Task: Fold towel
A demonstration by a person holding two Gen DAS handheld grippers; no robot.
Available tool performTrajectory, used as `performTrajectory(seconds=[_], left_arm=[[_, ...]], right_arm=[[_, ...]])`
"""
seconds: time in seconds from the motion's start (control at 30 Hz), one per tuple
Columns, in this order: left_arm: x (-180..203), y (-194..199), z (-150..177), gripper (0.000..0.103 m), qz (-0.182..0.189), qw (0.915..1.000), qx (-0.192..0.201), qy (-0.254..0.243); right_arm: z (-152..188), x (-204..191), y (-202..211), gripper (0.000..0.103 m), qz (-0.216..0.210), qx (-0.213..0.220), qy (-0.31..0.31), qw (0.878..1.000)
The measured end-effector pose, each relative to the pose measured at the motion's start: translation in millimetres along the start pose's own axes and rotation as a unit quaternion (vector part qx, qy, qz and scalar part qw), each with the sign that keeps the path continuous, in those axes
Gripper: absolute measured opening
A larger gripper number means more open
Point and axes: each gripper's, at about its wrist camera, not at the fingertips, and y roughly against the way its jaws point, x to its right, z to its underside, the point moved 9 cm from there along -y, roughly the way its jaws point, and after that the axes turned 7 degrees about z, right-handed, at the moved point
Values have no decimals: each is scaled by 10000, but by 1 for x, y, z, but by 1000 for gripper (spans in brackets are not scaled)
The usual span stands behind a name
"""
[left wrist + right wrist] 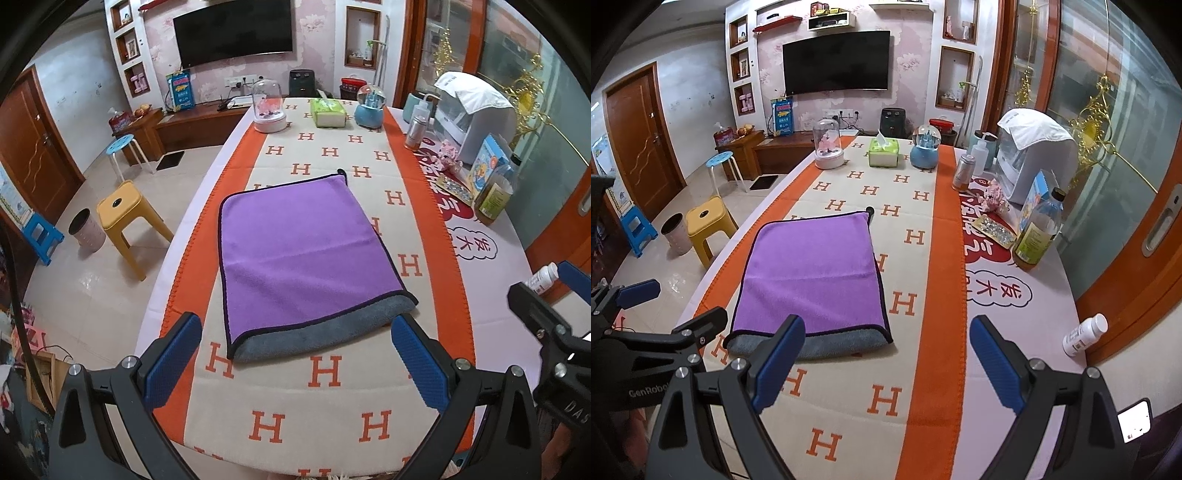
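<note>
A purple towel [295, 254] with a grey underside and dark trim lies folded flat on the orange-and-cream H-patterned cloth [332, 373]; it also shows in the right wrist view [812, 273]. Its grey lower layer sticks out along the near edge. My left gripper [295, 354] is open and empty, just short of the towel's near edge. My right gripper [886, 350] is open and empty, near the towel's near right corner. Each gripper shows at the edge of the other's view.
At the far end stand a glass dome [269, 107], a green tissue box [327, 112] and a blue snow globe [371, 107]. Along the right side are an oil bottle [1038, 232], a white appliance [1034, 158], a can [964, 171] and a white pill bottle [1084, 334]. Stools [122, 218] stand on the floor at left.
</note>
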Motion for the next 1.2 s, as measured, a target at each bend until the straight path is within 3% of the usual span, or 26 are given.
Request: performTrajectory(seconds=[0.4,0.5,0.7,0.97,1.2], left_arm=[[-68,-30,5,102,-629,9952,-121,734],[-89,-37,16,102,-842,9922,-214,895],[-115,-48,33,102,-1336,9868,-285,867],[-112,-94,60,102,-561,9931,-843,597],[-108,-128,68,99,218,9955,-869,296]], right_arm=[[-13,29,-58,91,-76,-189,159,9997],[-11,33,-76,84,-179,-304,257,9990],[1,32,-110,82,-345,-636,437,9964],[26,12,-146,76,-731,-1045,844,9882],[51,-14,-177,61,-1217,-1517,1116,9745]])
